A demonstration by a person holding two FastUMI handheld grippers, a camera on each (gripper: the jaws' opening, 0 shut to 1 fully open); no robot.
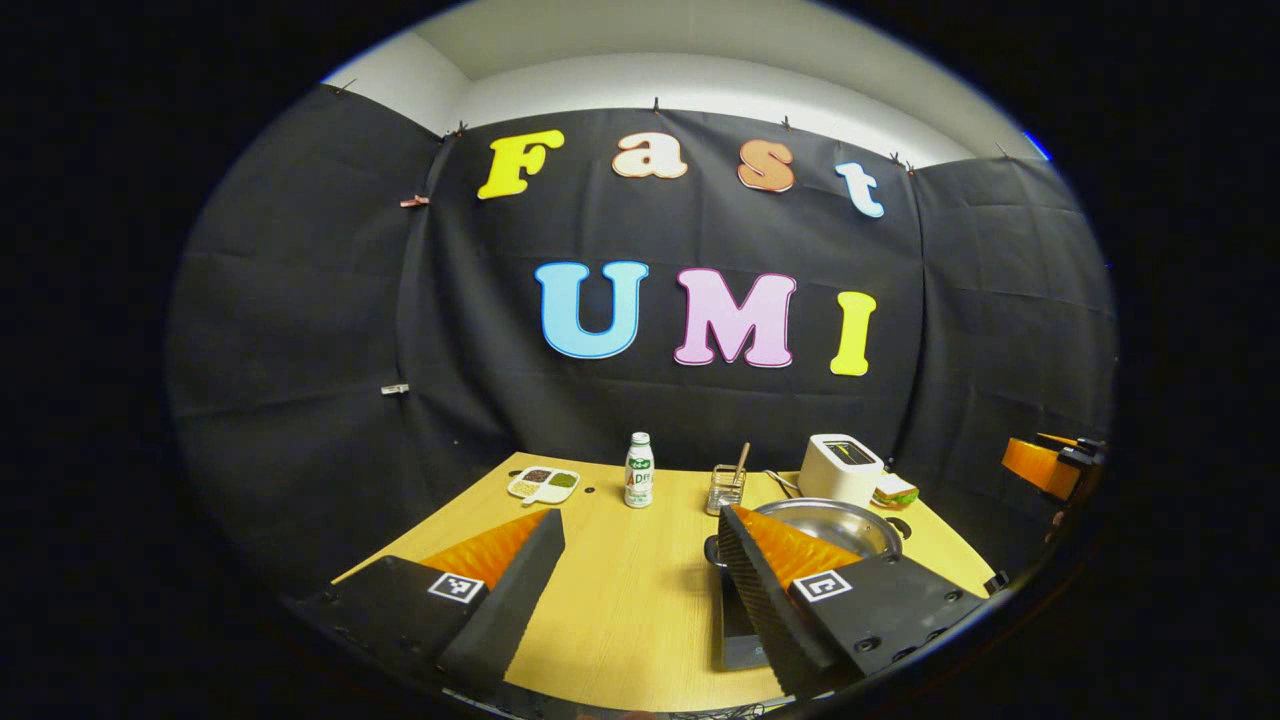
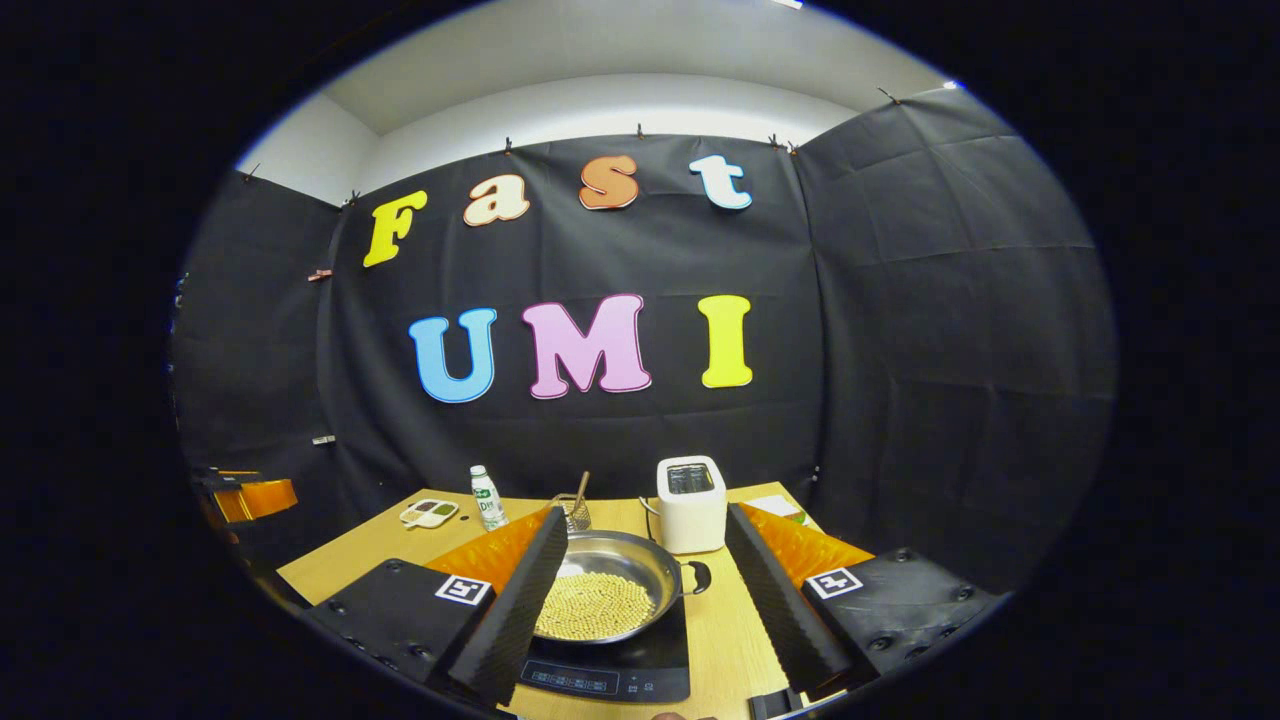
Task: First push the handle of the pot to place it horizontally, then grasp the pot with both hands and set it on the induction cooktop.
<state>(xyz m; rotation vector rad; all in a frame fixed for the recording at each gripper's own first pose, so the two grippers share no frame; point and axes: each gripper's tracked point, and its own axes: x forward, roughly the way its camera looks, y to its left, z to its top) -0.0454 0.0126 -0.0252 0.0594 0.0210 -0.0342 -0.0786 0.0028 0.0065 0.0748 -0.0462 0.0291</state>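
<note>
Pot [image 2: 600, 590] is already sitting on the induction cooktop [image 2: 612, 675] near the front of the table [image 2: 735, 620], full of what look like small pale beans, so the job reads as basically done. Both hand-held grippers are spread wide with nothing between the fingers: the right hand-held gripper [image 2: 640, 610] frames the pot from the near side, and the left hand-held gripper [image 1: 640, 600] hangs over bare tabletop with the pot just off its right finger.

What I'd worry about from here:
- The pot's small loop handle [image 2: 697, 577] sticks out toward the toaster [image 2: 690, 503], which stands close behind it. Any nudge backward and the two could bump.
- In the right gripper view the left finger overlaps the pot rim, though I can't tell if it's touching. Pulling away carelessly could clip the rim and slide the pot off centre or spill some beans.
- The wire basket [image 2: 573, 512] with the stick in it is also just behind the rim.

Room-wise, the near side is the safe way out. The left half of the table is open wood, with the bottle [image 1: 639, 470] and snack tray [image 1: 543, 484] well back. The right edge is close past the toaster.
</note>
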